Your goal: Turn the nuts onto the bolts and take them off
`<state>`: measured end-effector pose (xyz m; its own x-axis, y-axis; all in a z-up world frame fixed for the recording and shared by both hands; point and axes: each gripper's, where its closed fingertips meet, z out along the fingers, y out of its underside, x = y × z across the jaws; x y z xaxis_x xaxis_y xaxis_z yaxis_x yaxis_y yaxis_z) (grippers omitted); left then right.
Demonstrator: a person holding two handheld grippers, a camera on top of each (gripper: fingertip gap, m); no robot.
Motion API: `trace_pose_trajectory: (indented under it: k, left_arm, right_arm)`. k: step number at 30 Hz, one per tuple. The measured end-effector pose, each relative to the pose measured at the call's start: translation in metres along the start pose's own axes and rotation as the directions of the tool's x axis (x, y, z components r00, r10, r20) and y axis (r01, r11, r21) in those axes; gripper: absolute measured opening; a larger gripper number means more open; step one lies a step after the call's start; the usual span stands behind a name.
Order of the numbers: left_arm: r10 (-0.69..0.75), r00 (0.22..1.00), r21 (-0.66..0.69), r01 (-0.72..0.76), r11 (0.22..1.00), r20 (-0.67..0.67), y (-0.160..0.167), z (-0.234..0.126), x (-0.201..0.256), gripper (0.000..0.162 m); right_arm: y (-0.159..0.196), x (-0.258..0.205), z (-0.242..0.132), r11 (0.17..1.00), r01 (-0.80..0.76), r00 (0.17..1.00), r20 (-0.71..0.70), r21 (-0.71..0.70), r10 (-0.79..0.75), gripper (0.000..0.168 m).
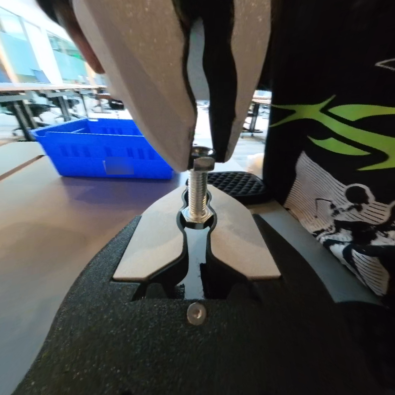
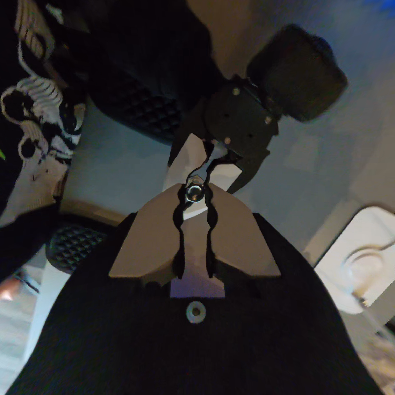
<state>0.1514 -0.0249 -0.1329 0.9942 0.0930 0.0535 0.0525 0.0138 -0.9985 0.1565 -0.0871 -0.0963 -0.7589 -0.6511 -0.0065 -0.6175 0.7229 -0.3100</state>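
A bolt (image 1: pixel 197 193) is standing upright between two grippers above a grey surface (image 1: pixel 64 213). The left gripper (image 1: pixel 197 215) is clenching the bolt's lower end, its pale fingers (image 1: pixel 154 241) closing on the hexagonal part (image 1: pixel 196 221) at the bottom of the threaded shaft. The right gripper (image 1: pixel 202 158) is coming down from above, its tips pinching a round, dark, shiny piece (image 1: pixel 202 152) sitting atop a second hexagonal piece (image 1: pixel 203 165) at the shaft's upper end; which hexagon is the bolt's head and which the nut cannot be told.

In the right wrist view, the right gripper (image 2: pixel 195 193) is looking straight down the bolt's axis, its fingers (image 2: pixel 149 235) closing around the shiny round end (image 2: pixel 194 193), while the left gripper (image 2: pixel 198 173) is reaching in from beyond, its black body (image 2: pixel 239 119) angling toward the upper right.

A blue bin (image 1: pixel 102 147) is resting toward the surface's far left edge. A person in a black top with green and white print (image 1: pixel 331 149) is standing at the right, just beside the grippers. A white tray (image 2: pixel 359 263) is lying on the surface at the right of the right wrist view; its contents are too blurred to make out.
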Motion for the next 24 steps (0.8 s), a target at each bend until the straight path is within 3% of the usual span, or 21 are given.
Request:
trace_pose_trajectory:
  k: [8, 15, 24]
  left_arm:
    - [0.002, 0.972, -0.027, 0.004, 1.0, 0.237, 0.005, 0.0, -0.023, 0.013]
    - [-0.005, 0.976, -0.027, 0.012, 1.0, 0.216, 0.006, 0.001, -0.021, 0.013]
    - [0.022, 0.955, -0.033, -0.013, 0.999, 0.297, 0.005, -0.004, -0.029, 0.012]
  right_arm:
    - [0.008, 0.009, 0.002, 0.943, -0.33, 0.936, -0.109, 0.046, 0.333, 0.017]
    - [0.015, 0.006, 0.001, 0.948, -0.317, 0.939, -0.127, 0.027, 0.318, 0.017]
    - [0.015, 0.01, 0.0, 0.926, -0.374, 0.915, -0.144, 0.057, 0.378, 0.017]
